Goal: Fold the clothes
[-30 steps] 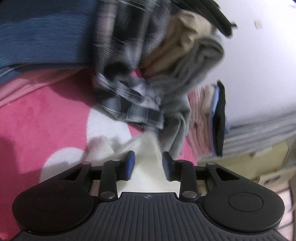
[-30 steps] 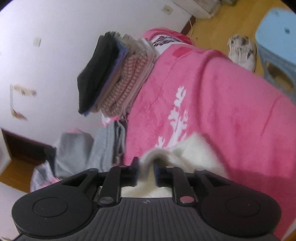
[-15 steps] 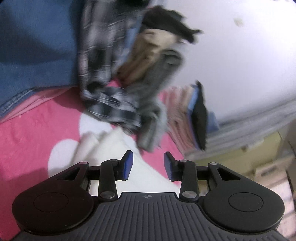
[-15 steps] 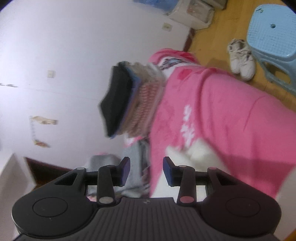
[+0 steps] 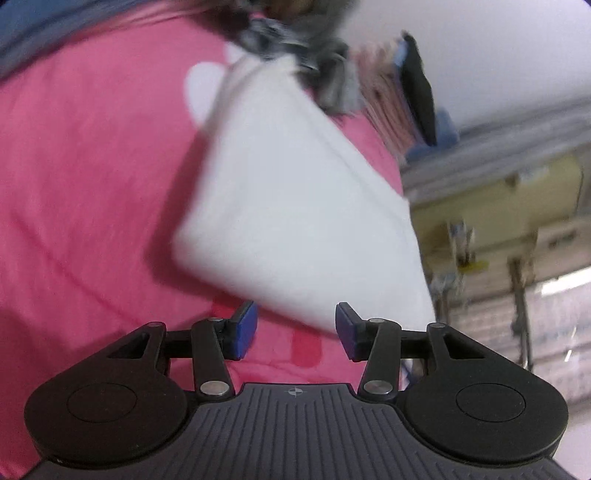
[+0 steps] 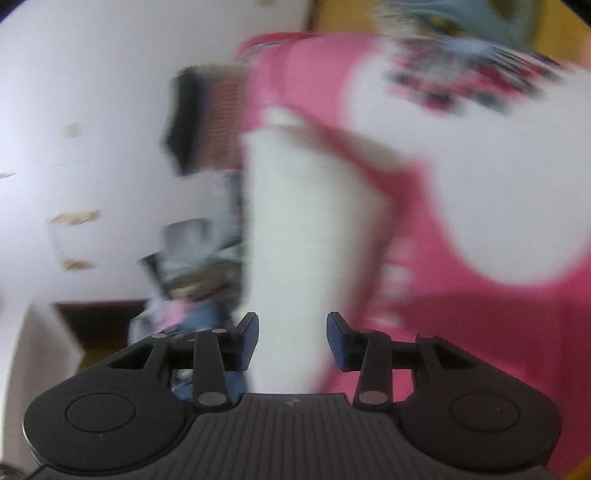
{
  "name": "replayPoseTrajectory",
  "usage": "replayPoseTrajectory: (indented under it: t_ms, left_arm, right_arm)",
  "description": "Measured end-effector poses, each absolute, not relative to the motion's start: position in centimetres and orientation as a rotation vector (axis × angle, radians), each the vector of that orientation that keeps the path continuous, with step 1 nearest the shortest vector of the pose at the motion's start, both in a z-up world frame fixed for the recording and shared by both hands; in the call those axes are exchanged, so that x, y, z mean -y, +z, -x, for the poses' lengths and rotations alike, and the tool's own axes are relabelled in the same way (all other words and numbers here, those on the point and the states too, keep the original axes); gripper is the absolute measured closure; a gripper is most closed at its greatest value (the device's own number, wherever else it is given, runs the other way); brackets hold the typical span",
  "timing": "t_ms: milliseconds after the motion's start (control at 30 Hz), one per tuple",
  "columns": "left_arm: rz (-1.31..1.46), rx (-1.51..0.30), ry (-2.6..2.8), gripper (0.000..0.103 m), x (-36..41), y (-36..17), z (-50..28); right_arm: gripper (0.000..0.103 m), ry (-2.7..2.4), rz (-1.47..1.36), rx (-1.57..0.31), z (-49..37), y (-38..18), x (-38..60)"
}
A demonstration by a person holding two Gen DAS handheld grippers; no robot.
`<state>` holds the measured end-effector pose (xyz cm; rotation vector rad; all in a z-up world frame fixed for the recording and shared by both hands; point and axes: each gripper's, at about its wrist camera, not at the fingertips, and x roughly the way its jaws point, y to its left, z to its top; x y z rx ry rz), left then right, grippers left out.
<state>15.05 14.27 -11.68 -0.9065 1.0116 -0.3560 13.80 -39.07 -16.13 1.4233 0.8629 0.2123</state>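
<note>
A white folded garment (image 5: 295,206) lies flat on the pink blanket (image 5: 92,166). My left gripper (image 5: 295,330) sits just back from the garment's near corner. Its jaws are opening, and the corner shows between the blue pads without touching them. In the right wrist view the same white garment (image 6: 306,221) runs as a long strip up from between the fingers. My right gripper (image 6: 291,341) is open over it, and its pads do not press the cloth. Both views are blurred by motion.
A stack of folded clothes (image 5: 413,85) stands at the blanket's far edge by the white wall; the right wrist view shows that stack (image 6: 207,122) too. A loose heap of plaid and grey clothes (image 5: 295,33) lies behind the white garment. Yellowish furniture (image 5: 498,206) stands beyond the bed.
Both grippers were shut on bunched white cloth; they have opened, let it go and drawn back. The garment now lies spread flat on the blanket.
</note>
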Motion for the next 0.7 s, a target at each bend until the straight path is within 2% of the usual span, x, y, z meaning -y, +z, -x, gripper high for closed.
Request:
replayPoseTrajectory:
  t_ms: [133, 433, 700]
  left_arm:
    - [1.031, -0.925, -0.278, 0.051, -15.0, -13.9, -14.4]
    - [1.016, -0.848, -0.233, 0.052, -14.7, -15.9, -16.3]
    - [1.025, -0.792, -0.236, 0.053, -13.9, -15.9, -17.1]
  right_arm:
    - [0.06, 0.133, -1.433, -0.791, -14.6, -17.3, 39.2]
    - [0.061, 0.096, -1.42, -0.721, -18.4, -18.4, 38.7]
    - [0.061, 0.117, -1.401, -0.664, -18.3, -18.1, 38.5]
